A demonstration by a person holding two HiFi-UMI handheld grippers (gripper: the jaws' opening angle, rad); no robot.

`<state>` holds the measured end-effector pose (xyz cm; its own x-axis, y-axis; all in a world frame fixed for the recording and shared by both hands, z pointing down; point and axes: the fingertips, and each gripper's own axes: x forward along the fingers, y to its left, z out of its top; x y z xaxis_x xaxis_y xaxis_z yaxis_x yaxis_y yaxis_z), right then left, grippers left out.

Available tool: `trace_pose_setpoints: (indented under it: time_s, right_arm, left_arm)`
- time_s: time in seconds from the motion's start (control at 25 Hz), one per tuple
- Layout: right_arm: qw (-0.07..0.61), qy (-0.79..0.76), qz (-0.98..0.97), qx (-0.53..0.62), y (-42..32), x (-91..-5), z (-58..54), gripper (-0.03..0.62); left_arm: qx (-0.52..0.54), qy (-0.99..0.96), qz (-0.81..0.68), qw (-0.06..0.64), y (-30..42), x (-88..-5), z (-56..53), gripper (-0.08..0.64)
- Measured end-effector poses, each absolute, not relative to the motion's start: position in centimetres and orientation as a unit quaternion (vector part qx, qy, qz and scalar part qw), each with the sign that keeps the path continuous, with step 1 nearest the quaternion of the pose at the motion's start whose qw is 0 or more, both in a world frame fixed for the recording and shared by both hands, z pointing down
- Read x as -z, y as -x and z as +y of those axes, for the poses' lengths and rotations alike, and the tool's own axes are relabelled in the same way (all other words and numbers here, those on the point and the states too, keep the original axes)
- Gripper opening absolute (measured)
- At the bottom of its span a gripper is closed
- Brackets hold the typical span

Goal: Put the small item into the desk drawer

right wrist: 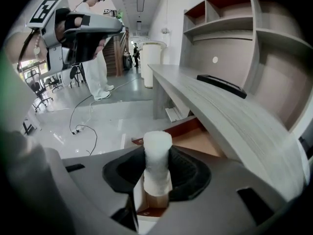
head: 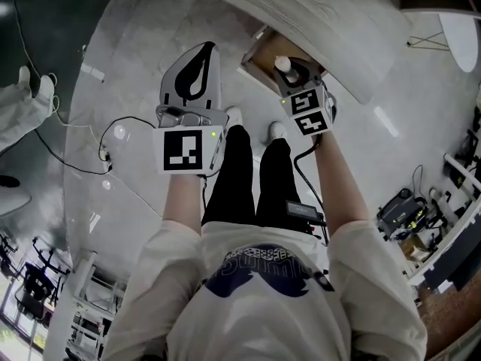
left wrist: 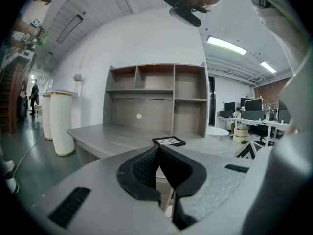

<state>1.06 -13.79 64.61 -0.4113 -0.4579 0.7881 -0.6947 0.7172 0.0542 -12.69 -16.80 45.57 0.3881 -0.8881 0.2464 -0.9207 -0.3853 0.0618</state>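
Observation:
The small item point(head: 283, 65) is a white cylinder, upright between the pads of my right gripper point(head: 290, 69), which is shut on it. In the right gripper view the item point(right wrist: 157, 151) hangs over the open wooden drawer point(right wrist: 198, 140) under the grey desk top point(right wrist: 220, 106). The head view shows the drawer point(head: 261, 57) sticking out from the desk point(head: 316, 21), with the gripper above its near end. My left gripper point(head: 204, 51) is held left of the drawer over the floor. Its jaws point(left wrist: 159, 151) meet at the tips with nothing between them.
A black flat tray point(left wrist: 168, 141) lies on the desk below a shelf unit point(left wrist: 156, 97). Cables point(head: 75, 126) trail over the glossy floor at left. The person's own legs point(head: 252, 179) stand before the drawer. Another person point(right wrist: 98, 72) stands farther down the room, near white columns point(left wrist: 61, 121).

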Motion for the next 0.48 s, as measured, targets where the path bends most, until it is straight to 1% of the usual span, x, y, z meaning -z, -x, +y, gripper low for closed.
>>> trace_pose_setpoints:
  time_s: [0.48]
  right_arm:
    - [0.469, -0.338, -0.800, -0.161, -1.1, -70.2, -13.8, 0.127]
  left_arm:
    - [-0.085, -0.840, -0.526, 0.104, 11.7, -49.4, -17.8, 0.009]
